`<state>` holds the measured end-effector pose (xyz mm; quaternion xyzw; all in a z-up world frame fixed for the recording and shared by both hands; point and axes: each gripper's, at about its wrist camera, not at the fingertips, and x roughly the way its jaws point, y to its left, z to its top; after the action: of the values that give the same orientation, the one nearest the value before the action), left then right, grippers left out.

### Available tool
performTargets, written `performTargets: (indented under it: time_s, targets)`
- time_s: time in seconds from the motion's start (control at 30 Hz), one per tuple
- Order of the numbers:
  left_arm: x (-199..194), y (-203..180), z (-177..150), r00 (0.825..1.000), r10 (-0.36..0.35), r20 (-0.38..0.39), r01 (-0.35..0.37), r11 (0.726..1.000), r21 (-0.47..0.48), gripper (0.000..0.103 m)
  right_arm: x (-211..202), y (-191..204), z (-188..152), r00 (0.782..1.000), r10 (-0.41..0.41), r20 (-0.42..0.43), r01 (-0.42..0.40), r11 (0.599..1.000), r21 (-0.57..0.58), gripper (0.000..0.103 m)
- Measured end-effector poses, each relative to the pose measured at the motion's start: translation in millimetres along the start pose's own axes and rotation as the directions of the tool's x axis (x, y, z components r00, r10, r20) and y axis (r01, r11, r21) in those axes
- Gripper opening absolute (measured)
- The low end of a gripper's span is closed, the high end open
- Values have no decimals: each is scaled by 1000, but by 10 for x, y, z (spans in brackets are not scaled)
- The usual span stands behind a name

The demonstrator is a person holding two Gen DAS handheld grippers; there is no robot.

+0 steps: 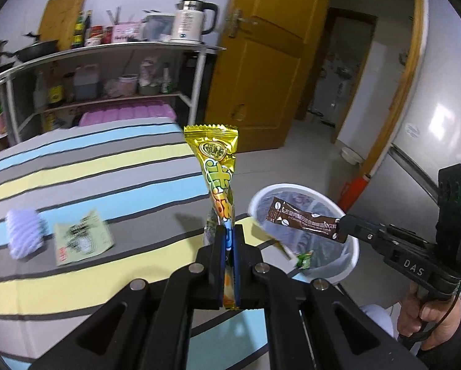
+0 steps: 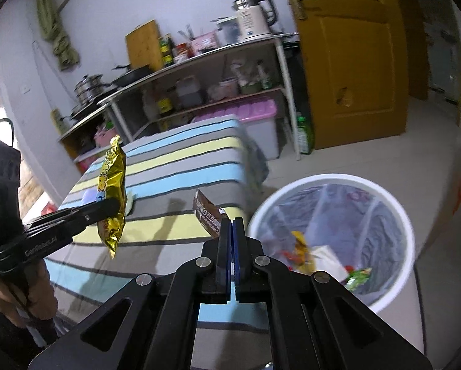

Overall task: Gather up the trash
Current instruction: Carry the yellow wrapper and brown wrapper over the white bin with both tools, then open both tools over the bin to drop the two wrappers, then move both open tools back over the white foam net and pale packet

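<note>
On the striped bedcover (image 1: 85,166), far left, a pale purple sponge (image 1: 26,236) lies just beside a flat green packet (image 1: 83,236), both well apart from the grippers. Right of them the left gripper (image 1: 229,231) is clamped on a gold snack wrapper (image 1: 218,169) that stands upright above its jaws. Further right the right gripper (image 2: 231,225) pinches a brown sachet (image 1: 304,219) over the near rim of the white trash bin (image 2: 406,215), which holds wrappers.
</note>
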<state>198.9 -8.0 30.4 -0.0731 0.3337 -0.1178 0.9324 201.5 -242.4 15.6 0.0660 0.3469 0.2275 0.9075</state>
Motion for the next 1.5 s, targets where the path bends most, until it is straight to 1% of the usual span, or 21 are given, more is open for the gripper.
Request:
performTargets:
  time_s: [0.27, 0.43, 0.67, 0.83, 0.93, 1.0, 1.07, 1.13, 1.23, 1.3, 1.37, 1.5]
  targets:
    - [328, -446, 107, 996, -83, -31, 84, 995, 51, 4, -187, -429, -29, 997, -75, 25, 73, 995, 70, 1]
    - [508, -651, 139, 992, -114, -56, 118, 990, 73, 4, -214, -655, -79, 994, -110, 21, 107, 988, 111, 1]
    - [766, -828, 172, 985, -145, -96, 153, 985, 84, 4, -165, -869, -145, 992, -128, -3, 127, 981, 144, 1]
    - [946, -922, 147, 980, -149, -134, 161, 984, 82, 4, -81, -976, -183, 992, -125, -26, 128, 979, 161, 1]
    - [1046, -928, 128, 976, -153, -156, 165, 984, 69, 8, -22, -1055, -203, 992, -116, -43, 122, 976, 182, 1]
    - [1091, -930, 108, 974, -149, -168, 162, 984, 68, 13, 24, -1109, -217, 992, -110, -56, 119, 973, 196, 1]
    - [1129, -915, 85, 974, -142, -176, 155, 986, 61, 30, 68, -1142, -232, 991, -117, -71, 129, 971, 203, 1]
    - [1156, -890, 79, 974, -137, -180, 148, 988, 49, 34, 100, -1168, -254, 990, -118, -79, 132, 969, 210, 3]
    - [1164, -862, 67, 974, -130, -185, 140, 989, 40, 36, 114, -1176, -274, 990, -116, -83, 131, 968, 213, 10]
    - [1139, -851, 61, 975, -129, -180, 138, 990, 39, 36, 108, -1171, -274, 990, -116, -81, 131, 969, 211, 20]
    - [1093, -843, 59, 977, -129, -171, 138, 990, 38, 36, 90, -1156, -268, 990, -118, -76, 131, 969, 207, 24]
    - [969, -802, 65, 981, -129, -146, 137, 990, 43, 36, 11, -1080, -223, 991, -121, -57, 130, 972, 194, 25]
